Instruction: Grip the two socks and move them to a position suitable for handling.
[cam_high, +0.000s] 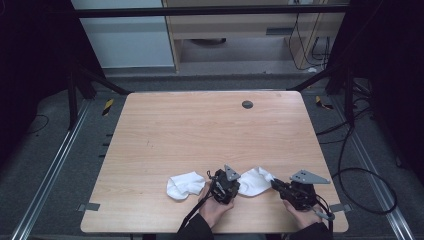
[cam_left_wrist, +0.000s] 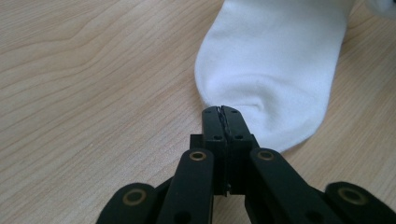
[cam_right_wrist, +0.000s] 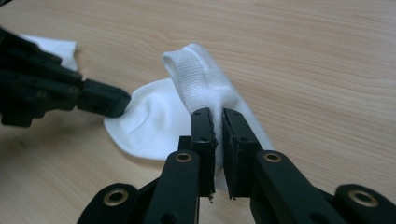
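High view looks down on a light wooden desk (cam_high: 200, 135) with two white socks lying near its front edge, where a person's two hands reach in from the bottom. One sock (cam_high: 184, 184) lies crumpled to the left of the left gripper (cam_high: 235, 190), close beside it. The other sock (cam_high: 255, 180) lies between the two grippers. A small dark round grommet (cam_high: 247, 104) sits near the far edge of the desk. The left hand (cam_high: 214, 209) holds the left gripper, which points right toward the middle sock, and the right hand (cam_high: 303, 217) holds the right gripper (cam_high: 274, 183), which points left toward the same sock. In the left gripper view, the left gripper (cam_left_wrist: 222, 110) has its fingers pressed tightly together, pinching a small fold at the rounded end of the sock (cam_left_wrist: 275, 60), which stretches away across the desk (cam_left_wrist: 93, 93). In the right gripper view, the right gripper (cam_right_wrist: 217, 115) has its fingers drawn narrow with only a thin gap between them, clamping the fabric of the sock (cam_right_wrist: 159, 116) just below its ribbed cuff, which stands up in a loop above the fingertips. In that same view the left gripper (cam_right_wrist: 122, 101) comes in from the left and touches the far end of the sock. Around the desk, dark cables trail over the grey floor (cam_high: 50, 165).
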